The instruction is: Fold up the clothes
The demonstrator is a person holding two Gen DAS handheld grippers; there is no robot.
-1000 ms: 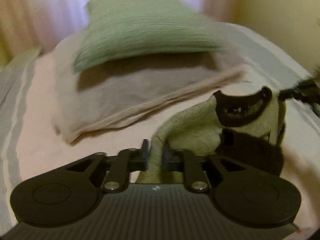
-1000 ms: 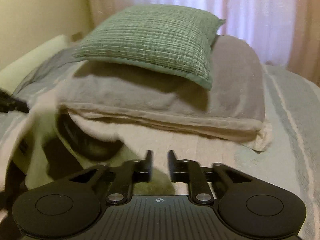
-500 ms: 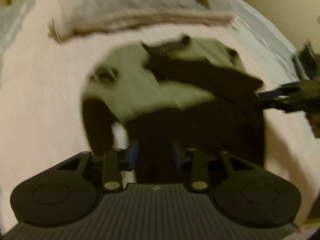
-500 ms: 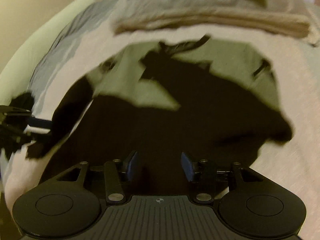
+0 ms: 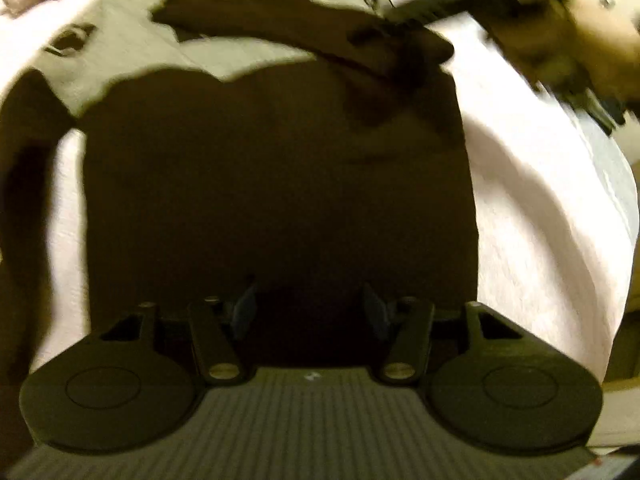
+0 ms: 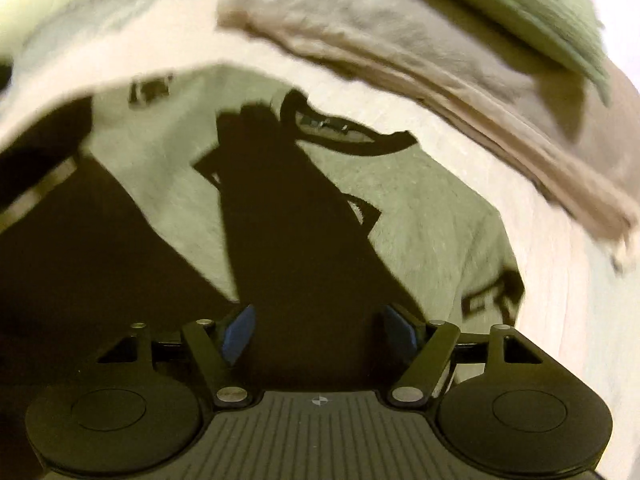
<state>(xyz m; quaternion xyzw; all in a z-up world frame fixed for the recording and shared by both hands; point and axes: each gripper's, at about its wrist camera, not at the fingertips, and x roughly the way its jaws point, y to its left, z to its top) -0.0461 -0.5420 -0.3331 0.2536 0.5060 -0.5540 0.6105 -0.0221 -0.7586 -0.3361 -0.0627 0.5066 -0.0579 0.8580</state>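
Two tools, left tool and right tool, just opening, empty, above dark-and-grey sweatshirt on bed; neck label unreadable.

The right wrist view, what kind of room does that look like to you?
Most likely a bedroom: a green pillow sits on a folded beige blanket, both on a pale bedspread where a black and cream shirt lies spread out.

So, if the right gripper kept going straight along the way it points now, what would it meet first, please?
Most likely the dark sleeve of the shirt lying just ahead of the right gripper; depth is hard to judge.
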